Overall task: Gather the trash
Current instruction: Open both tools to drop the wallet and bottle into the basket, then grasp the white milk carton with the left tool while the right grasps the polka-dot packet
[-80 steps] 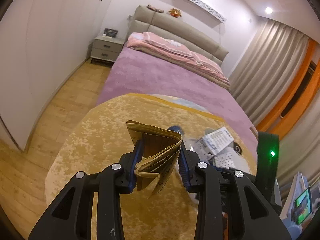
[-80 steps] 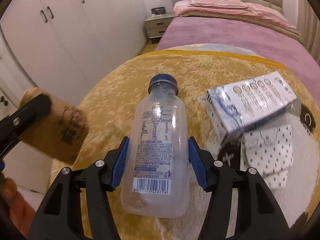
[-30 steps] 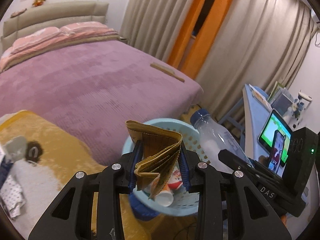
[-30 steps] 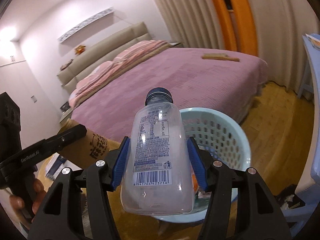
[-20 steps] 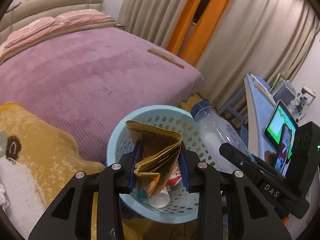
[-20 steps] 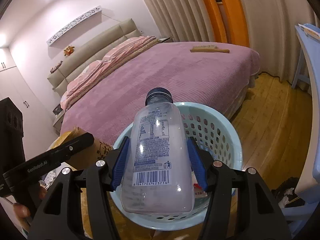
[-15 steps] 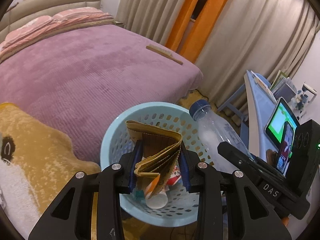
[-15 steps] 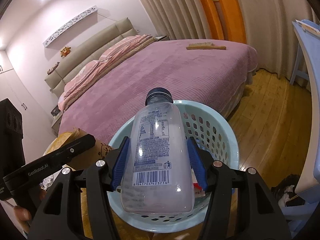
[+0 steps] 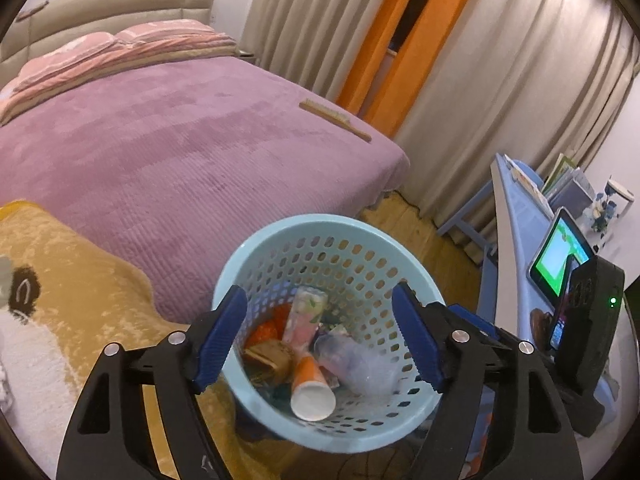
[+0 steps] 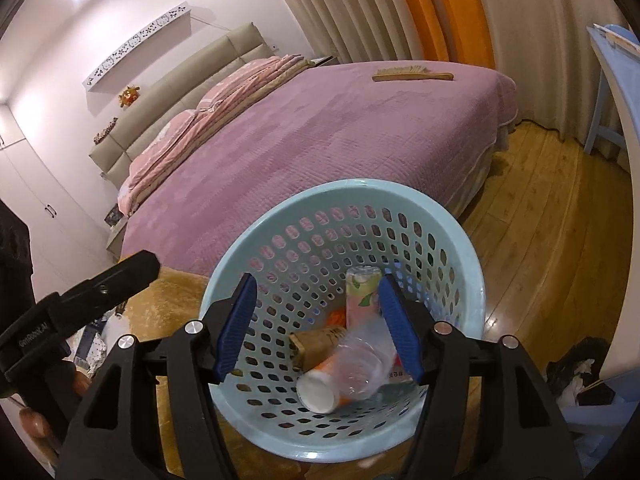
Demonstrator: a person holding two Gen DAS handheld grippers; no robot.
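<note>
Jaws of the left gripper [image 9: 318, 340] and right gripper [image 10: 316, 326] have just opened, empty; bottle [image 10: 362, 362] and cardboard [image 10: 318, 342] lie in the basket [image 10: 472, 264]. Low fingers could snag its near rim and tip it.

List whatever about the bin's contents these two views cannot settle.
- Left wrist view: the pale blue perforated plastic basket hides its floor beneath piled trash.
- Right wrist view: the clear plastic bottle is motion-blurred, its resting pose unclear.
- Both views: the folded brown cardboard piece is partly buried; print unreadable.
</note>
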